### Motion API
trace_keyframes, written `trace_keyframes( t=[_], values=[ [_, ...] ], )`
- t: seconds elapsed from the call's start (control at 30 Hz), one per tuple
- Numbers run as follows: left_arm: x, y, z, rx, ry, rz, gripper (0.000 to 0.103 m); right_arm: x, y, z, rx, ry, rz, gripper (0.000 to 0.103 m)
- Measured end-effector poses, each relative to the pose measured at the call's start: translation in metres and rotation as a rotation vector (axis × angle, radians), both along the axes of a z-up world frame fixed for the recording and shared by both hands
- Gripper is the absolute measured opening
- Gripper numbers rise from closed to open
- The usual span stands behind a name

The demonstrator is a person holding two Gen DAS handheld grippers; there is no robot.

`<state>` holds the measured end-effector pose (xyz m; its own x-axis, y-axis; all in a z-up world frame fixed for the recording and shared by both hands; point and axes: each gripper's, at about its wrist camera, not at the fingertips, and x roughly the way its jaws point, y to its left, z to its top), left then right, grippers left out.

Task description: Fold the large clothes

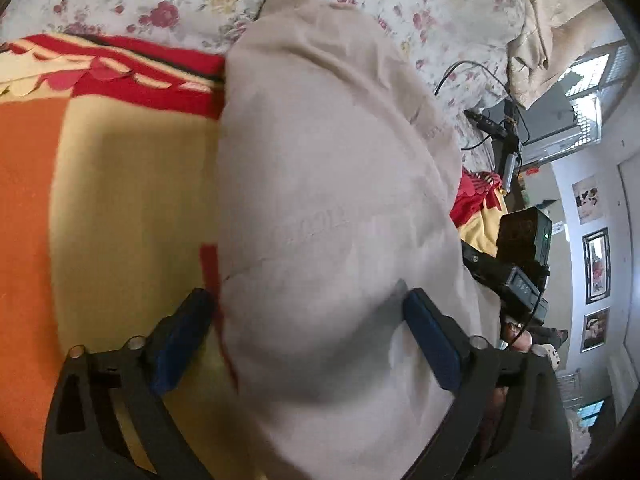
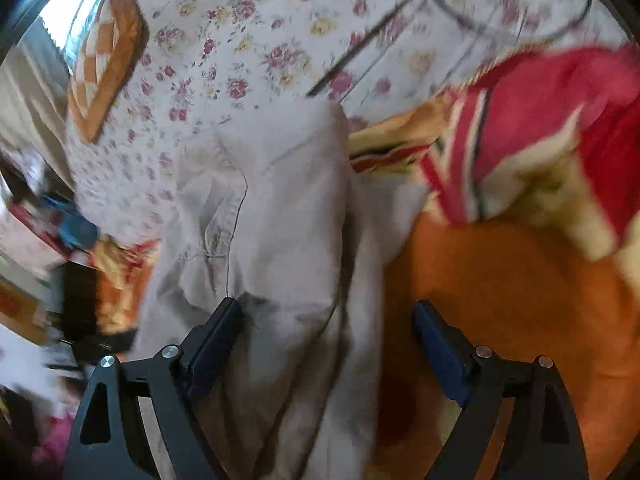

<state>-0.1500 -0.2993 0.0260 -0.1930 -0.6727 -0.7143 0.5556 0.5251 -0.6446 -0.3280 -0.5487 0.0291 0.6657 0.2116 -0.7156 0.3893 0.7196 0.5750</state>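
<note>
A large pale beige garment (image 1: 332,180) lies in a long folded strip on an orange, yellow and red blanket (image 1: 100,180). My left gripper (image 1: 310,320) hangs over its near end, jaws wide open. The blue pads (image 1: 432,340) stand on either side of the cloth without pressing it. In the right wrist view the same garment (image 2: 272,208) shows seams and creases, its right edge lying along the blanket (image 2: 500,300). My right gripper (image 2: 328,336) is open too. Its left finger (image 2: 216,344) is above the cloth and its right finger is over the orange blanket.
A floral sheet (image 1: 180,0) covers the bed beyond the blanket. A black cable (image 1: 472,72) runs across it, also in the right wrist view (image 2: 360,52). A tan cloth (image 1: 552,20) and an orange checked pillow (image 2: 108,60) lie at the far side. The other gripper's camera (image 1: 520,248) sits right of the garment.
</note>
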Motion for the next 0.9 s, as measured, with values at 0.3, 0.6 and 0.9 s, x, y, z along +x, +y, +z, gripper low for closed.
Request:
trace_keyframes(
  t=[0.3,0.6,0.9],
  values=[
    [-0.020,0.001,0.035,-0.067,-0.109,-0.070,0.047,0.005,0.020,0.017,0.075,-0.083,0.039,0.025],
    [-0.062,0.109,0.104,-0.050,-0.238,-0.078,0.045,-0.015,0.107,0.067,0.178,-0.219,0.151,0.023],
    [-0.075,0.153,0.044,0.131,-0.239,0.101,0.073,-0.018,0.170,0.058,-0.064,-0.044,0.139,0.058]
  ],
)
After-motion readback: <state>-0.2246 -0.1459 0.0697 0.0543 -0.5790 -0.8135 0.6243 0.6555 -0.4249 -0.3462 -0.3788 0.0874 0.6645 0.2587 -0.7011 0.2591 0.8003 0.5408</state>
